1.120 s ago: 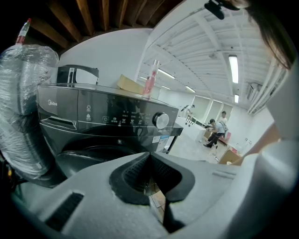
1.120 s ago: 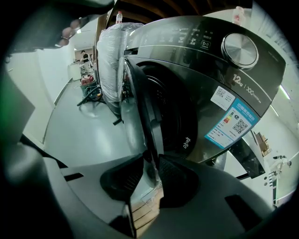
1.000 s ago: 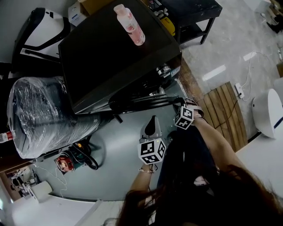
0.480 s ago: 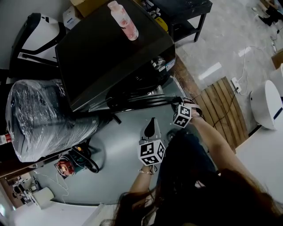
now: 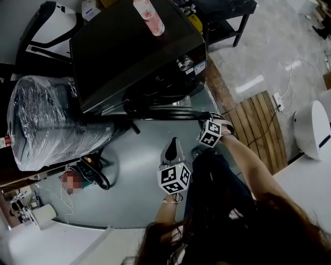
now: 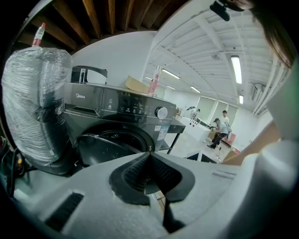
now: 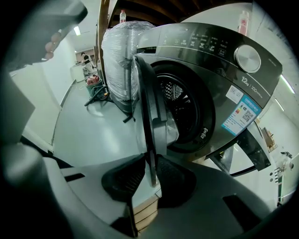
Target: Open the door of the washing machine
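The dark front-loading washing machine [image 5: 134, 52] stands at upper centre in the head view, its round door [image 5: 165, 111] swung partly out from the front. My right gripper [image 5: 202, 118] is at the door's free edge. In the right gripper view the thin door rim [image 7: 148, 116] runs down between the pads, and my right gripper [image 7: 150, 175] is closing on it, pads against the rim. The open drum [image 7: 180, 107] shows behind. My left gripper [image 5: 173, 142] hangs over the floor in front of the door, shut and empty. My left gripper [image 6: 149, 156] faces the machine [image 6: 117, 107].
A pink bottle [image 5: 150, 15] stands on top of the machine. A large plastic-wrapped bundle [image 5: 51, 119] sits left of it, with tools and cables [image 5: 90, 173] on the floor below. Wooden slats [image 5: 258, 129] lie at the right and a black table [image 5: 222, 13] stands behind.
Both grippers have shifted slightly left across the floor. The right gripper's jaws have narrowed around the door rim, and the door stands a little further out from the machine.
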`<state>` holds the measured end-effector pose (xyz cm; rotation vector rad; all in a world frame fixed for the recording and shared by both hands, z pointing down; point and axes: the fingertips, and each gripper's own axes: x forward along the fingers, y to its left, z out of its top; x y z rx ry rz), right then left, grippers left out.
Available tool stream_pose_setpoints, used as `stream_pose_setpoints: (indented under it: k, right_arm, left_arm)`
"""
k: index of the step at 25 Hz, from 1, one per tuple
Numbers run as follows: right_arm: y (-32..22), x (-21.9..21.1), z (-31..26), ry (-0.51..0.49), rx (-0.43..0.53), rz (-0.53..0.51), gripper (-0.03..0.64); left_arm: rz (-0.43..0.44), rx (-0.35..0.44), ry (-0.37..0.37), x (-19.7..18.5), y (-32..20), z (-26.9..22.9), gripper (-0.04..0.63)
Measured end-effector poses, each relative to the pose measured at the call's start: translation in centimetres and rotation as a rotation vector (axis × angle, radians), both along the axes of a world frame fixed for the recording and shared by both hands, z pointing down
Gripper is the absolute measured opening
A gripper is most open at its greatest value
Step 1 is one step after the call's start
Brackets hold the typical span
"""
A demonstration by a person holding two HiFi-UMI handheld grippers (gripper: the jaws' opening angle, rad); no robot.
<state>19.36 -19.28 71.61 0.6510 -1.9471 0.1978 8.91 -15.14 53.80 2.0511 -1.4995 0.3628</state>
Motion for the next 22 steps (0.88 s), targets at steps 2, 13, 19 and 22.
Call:
stream_pose_setpoints:
  k: [2,13,19,22]
  right_arm:
    - [0.8,-0.2,0.0,-0.013,-0.010,-0.007,0.074]
    - [5.1,-2.0,0.2,-0.079,-0.045,-0.050,0.064]
    - [6.7,-2.8,0.3,-0.108,-0.061,-0.053,0.063]
    - [7.3,-3.3,0.4,-0.120,-0.066,-0.047,0.063]
  left_arm:
    - [-0.012,-0.001,-0.007,0.1,0.9,-0.1,0.011]
    - [-0.120,-0.009,-0.016,-0.3,4.7,0.1,0.011]
    - [-0.168,-0.020,-0.018,-1.1,6.4,0.3,0.011]
    - [-0.177,-0.027,-0.019,-1.5,7.0,0.6,0.011]
